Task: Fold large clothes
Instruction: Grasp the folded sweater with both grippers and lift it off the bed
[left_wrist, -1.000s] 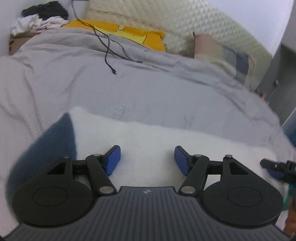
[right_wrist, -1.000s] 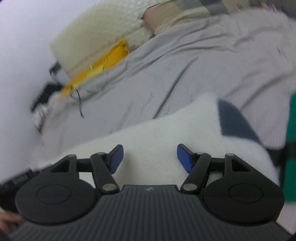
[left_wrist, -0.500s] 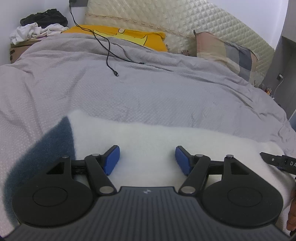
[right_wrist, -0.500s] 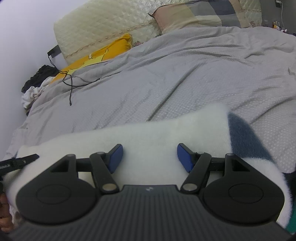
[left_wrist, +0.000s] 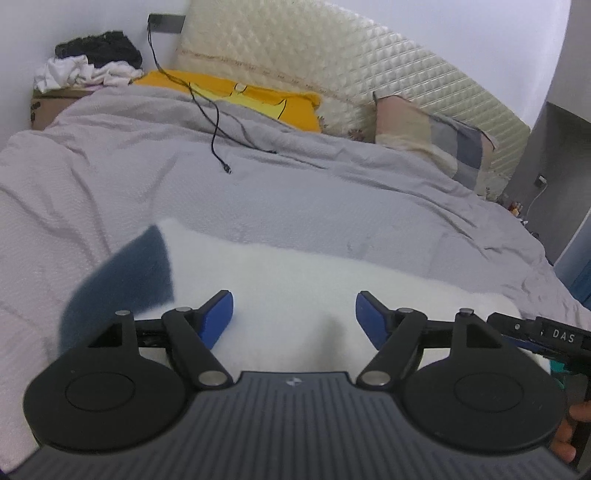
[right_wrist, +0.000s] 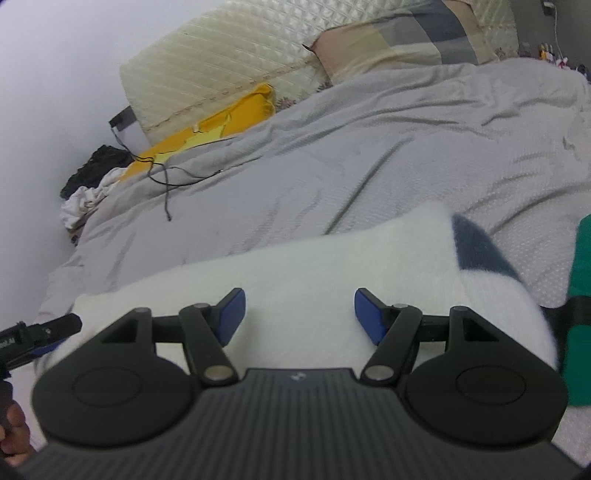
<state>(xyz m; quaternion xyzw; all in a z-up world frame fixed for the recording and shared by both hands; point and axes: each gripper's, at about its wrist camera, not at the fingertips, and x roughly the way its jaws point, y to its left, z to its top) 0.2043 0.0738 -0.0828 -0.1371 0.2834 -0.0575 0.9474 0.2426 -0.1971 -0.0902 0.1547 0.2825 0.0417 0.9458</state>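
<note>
Left gripper (left_wrist: 294, 313): points forward and down over the near edge of the bed; its blue fingers (left_wrist: 218, 318) are spread and opening, with nothing pinched. White fleece lies beneath the gap.
Right gripper (right_wrist: 299, 314): same downward tilt, rolled a little to one side; its fingers (right_wrist: 369, 316) are spread apart and pinch nothing. Its tip also shows at 3 o'clock in the left wrist view.
Hands: a bit of hand (left_wrist: 565, 432) shows at 4 o'clock in the left wrist view, another (right_wrist: 13, 432) at 8 o'clock in the right wrist view.
Garment (left_wrist: 295, 273): a white fleecy piece with dark blue patches at both ends, lying across the grey duvet (left_wrist: 258, 192) just ahead of both grippers.
Bed: a black cable (left_wrist: 216, 125) trails at 12 o'clock, a yellow pillow (left_wrist: 258, 99) and a patchwork pillow (left_wrist: 436, 147) lean by the quilted headboard (left_wrist: 332, 62).
Box (left_wrist: 48, 107): at 10 o'clock, heaped with black and white clothes (left_wrist: 88, 62).
Green item (right_wrist: 580, 306): at 3 o'clock in the right wrist view; what it is I cannot tell.
</note>
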